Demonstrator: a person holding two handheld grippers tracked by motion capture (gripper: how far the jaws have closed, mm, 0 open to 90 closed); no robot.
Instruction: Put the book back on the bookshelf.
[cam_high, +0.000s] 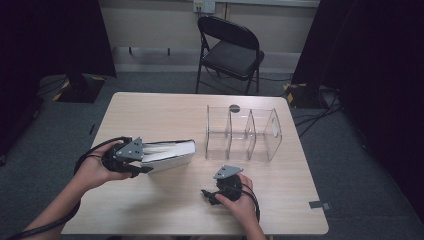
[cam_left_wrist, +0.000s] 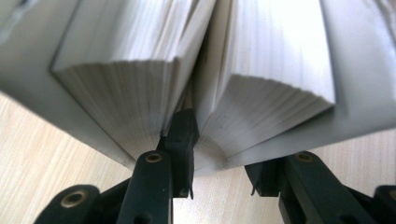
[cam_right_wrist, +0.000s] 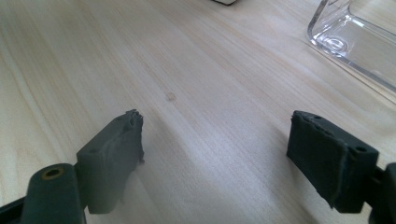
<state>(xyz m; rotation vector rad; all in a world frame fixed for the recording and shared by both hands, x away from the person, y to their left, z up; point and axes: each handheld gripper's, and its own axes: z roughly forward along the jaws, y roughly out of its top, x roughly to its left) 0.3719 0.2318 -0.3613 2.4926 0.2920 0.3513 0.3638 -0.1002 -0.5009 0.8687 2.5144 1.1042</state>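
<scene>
Finds the book (cam_high: 170, 152) lying on the table (cam_high: 165, 110) at about 8 o'clock from the table's middle, spine down, covers splayed and pages fanned upward. Notes the left gripper (cam_high: 145, 167) brought in at the book's 9 o'clock end, held low and level in the person's left hand (cam_high: 97, 172).

From the left gripper view, records the left gripper (cam_left_wrist: 222, 154) with jaws spread: one jaw tip wedged into the gap between the two page blocks, the other waiting just outside the cover at 3 o'clock, apart from it. Judges no pinch made yet. Judges the placement deliberate, straddling one half of the book so as to close on cover and pages together and give a firm hold for lifting.

Locates the clear organizer (cam_high: 242, 135) at 2 o'clock from the table's middle, three upright compartments, all vacant, near the book but not touching. Takes it as the likely destination, with slots suited to standing a book on edge.

Places the right gripper (cam_high: 207, 195) at 5 o'clock, resting near the table's front edge. Confirms in the right gripper view the right gripper (cam_right_wrist: 215, 135) spread wide over bare wood, gripping nothing, with a corner of the organizer (cam_right_wrist: 345, 42) at 1 o'clock. Judges it parked clear, ready to steady the book or organizer.

Notes a folding chair (cam_high: 230, 47) beyond the table at 12 o'clock.
</scene>
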